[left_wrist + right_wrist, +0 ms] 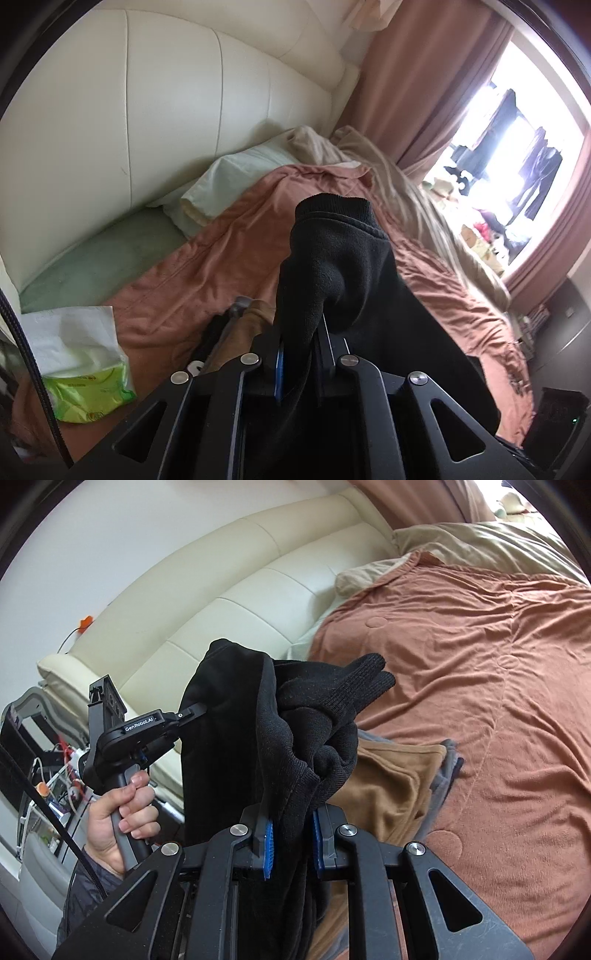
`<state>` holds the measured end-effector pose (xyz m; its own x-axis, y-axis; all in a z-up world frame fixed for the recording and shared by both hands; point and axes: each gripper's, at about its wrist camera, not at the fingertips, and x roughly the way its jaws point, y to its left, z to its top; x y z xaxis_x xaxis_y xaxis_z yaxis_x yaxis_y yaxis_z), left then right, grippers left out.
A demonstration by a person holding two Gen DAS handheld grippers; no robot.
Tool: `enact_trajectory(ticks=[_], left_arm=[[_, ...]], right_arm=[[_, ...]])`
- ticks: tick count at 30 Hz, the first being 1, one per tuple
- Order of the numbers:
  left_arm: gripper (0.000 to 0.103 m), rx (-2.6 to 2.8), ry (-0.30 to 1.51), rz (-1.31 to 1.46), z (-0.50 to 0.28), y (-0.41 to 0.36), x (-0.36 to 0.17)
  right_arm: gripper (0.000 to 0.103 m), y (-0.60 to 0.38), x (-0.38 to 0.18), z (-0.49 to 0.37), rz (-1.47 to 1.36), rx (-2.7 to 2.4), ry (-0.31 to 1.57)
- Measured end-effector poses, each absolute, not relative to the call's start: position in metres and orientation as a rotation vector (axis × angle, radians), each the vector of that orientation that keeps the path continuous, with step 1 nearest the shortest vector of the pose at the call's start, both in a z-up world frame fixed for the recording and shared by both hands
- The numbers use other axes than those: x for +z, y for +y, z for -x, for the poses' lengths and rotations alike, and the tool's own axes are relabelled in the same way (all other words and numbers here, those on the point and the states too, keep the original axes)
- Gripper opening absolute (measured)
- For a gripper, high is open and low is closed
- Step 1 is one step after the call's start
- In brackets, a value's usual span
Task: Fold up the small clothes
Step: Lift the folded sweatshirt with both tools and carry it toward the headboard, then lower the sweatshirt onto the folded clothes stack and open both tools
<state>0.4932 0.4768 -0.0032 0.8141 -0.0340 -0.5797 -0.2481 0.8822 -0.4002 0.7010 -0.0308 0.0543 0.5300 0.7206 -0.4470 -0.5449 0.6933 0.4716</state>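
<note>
A black knit garment (343, 258) is held up in the air above the bed by both grippers. My left gripper (299, 354) is shut on its edge, the cloth bunched between the blue pads. It also shows in the right wrist view (199, 710), clamped on the garment's left edge. My right gripper (291, 834) is shut on the black garment (258, 731), which hangs bunched between its blue pads (267, 843). A folded tan garment (388, 786) lies on the bed below, on top of grey clothes (447, 764).
The bed has a rust-coloured blanket (480, 664), a beige quilt (406, 177) and a pale pillow (229, 181). A cream padded headboard (166, 110) stands behind. A green tissue pack (85, 384) lies at lower left. A window (517, 147) and curtains are at right.
</note>
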Motion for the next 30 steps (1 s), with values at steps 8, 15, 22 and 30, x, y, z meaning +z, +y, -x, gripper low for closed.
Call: enact_trajectory(ticks=[8, 15, 22, 30], left_arm=[[0.059, 0.251, 0.764, 0.436, -0.499, 0.488, -0.056], [0.059, 0.18, 0.803, 0.406, -0.461, 0.476, -0.073], [0.059, 0.176, 0.813, 0.392, -0.425, 0.464, -0.081], [0.059, 0.136, 0.808, 0.313, -0.387, 0.443, -0.089]], right_arm=[[0.045, -0.057, -0.005, -0.801, -0.35, 0.586, 0.847], [0.049, -0.071, 0.022, -0.787, -0.335, 0.668, 0.776], [0.049, -0.029, 0.022, -0.735, -0.178, 0.742, 0.721], [0.049, -0.007, -0.007, -0.676, -0.002, 0.802, 0.644]])
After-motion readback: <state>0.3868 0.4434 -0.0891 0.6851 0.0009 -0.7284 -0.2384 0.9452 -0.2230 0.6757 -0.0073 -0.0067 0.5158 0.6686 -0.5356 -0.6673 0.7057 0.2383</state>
